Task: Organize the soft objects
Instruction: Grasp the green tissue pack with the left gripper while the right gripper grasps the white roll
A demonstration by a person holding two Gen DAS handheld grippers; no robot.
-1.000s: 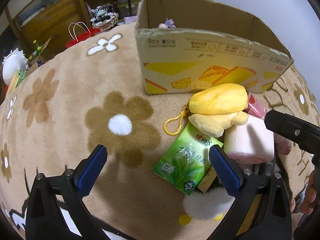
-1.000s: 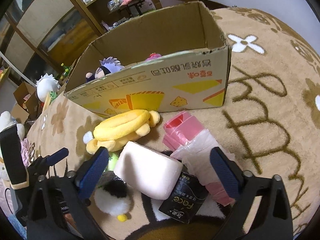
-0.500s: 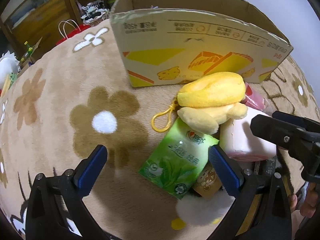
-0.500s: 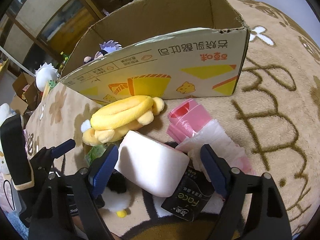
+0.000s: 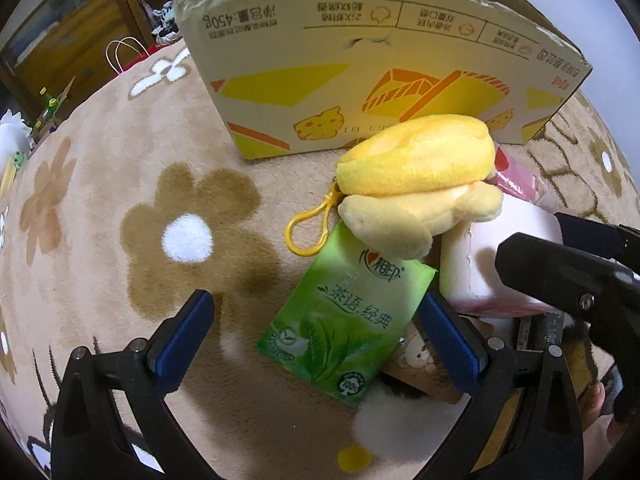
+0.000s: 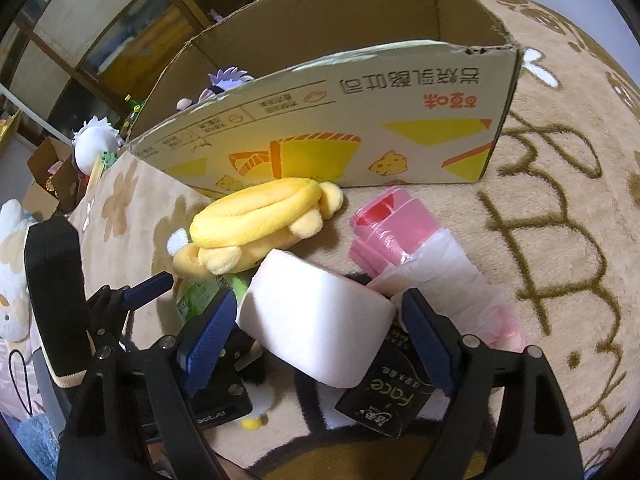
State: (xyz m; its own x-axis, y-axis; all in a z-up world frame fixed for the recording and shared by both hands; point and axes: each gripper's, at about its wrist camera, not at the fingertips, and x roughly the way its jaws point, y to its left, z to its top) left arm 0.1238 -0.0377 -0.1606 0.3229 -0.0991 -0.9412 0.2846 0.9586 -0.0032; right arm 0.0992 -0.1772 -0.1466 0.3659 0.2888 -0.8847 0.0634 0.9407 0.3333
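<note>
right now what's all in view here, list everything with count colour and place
cardboard box: 1, brown with yellow print, on the rug behind the pile
plush toy: 1, yellow, in front of the box, lying on the tissue pack and the roll
tissue pack: 1, green, on the rug under the plush
soft roll: 1, white, between the right gripper's pads
pink pack: 1, pink, right of the plush
black pack: 1, black, under the roll
rug: 1, beige with brown flowers
left hand-held gripper: 1, black, blue pads, open over the tissue pack
right hand-held gripper: 1, black, blue pads, against the roll
</note>
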